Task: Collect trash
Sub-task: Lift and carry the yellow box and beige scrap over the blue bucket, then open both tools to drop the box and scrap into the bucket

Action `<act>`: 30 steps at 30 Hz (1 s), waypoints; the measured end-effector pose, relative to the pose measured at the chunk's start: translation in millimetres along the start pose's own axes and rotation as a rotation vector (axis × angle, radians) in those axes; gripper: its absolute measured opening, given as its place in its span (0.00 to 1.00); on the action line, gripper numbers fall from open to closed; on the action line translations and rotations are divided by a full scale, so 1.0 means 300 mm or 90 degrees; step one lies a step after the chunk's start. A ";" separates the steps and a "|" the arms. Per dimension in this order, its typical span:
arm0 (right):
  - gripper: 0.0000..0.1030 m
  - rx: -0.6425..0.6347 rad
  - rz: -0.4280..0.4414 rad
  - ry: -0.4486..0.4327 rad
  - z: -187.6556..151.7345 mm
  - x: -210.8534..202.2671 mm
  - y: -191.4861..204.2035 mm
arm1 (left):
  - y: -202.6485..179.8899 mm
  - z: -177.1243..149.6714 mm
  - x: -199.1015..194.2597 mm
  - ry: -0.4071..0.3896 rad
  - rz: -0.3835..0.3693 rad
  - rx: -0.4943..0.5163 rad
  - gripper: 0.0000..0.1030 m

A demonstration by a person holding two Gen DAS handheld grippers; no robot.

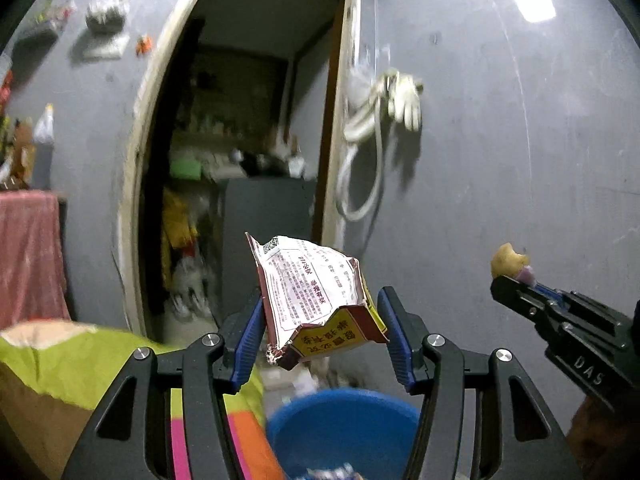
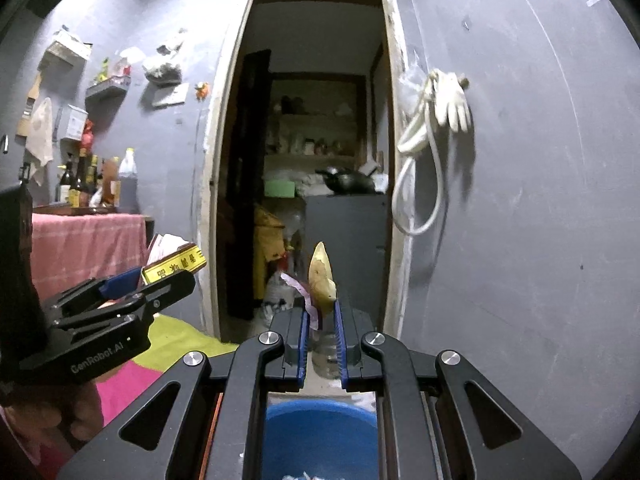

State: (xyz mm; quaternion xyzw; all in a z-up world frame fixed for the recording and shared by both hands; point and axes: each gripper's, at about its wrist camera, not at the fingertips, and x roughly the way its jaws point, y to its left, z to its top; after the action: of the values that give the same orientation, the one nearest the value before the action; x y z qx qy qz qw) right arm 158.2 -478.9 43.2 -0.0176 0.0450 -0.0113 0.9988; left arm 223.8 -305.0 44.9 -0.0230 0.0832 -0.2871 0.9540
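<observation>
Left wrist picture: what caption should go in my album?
Left claw holds an empty packet above the blue bucket.

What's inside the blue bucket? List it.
Little shows: the blue bucket holds some crumpled white and printed scraps at its bottom edge. The rest of its inside is cut off by the frame and the right gripper.

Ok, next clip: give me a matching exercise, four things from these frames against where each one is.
Things:
1. torn printed snack packet
2. yellowish food scrap
3. round blue plastic bucket
4. white work glove

Places:
A. hanging on the grey wall right of the doorway
B. between the pads of the left claw
C. pinched in the right claw
D. low in both views, below the claws

Pairs: 1-B, 2-C, 3-D, 4-A
</observation>
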 end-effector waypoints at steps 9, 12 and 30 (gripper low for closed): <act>0.09 0.062 0.005 0.135 -0.223 0.138 -0.091 | 0.010 -0.133 0.206 0.178 -0.018 -0.033 0.48; 0.10 0.082 0.009 0.170 -0.286 0.162 -0.109 | 0.017 -0.182 0.259 0.228 -0.025 -0.039 0.48; 0.28 0.116 0.016 0.216 -0.308 0.164 -0.144 | 0.081 -0.288 0.384 0.366 -0.057 -0.105 0.50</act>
State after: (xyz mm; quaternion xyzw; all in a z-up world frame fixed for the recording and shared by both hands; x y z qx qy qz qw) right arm 198.0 -526.5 -51.7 0.0760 0.2117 -0.0060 0.9743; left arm 316.6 -347.9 -59.3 -0.0218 0.3717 -0.3163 0.8725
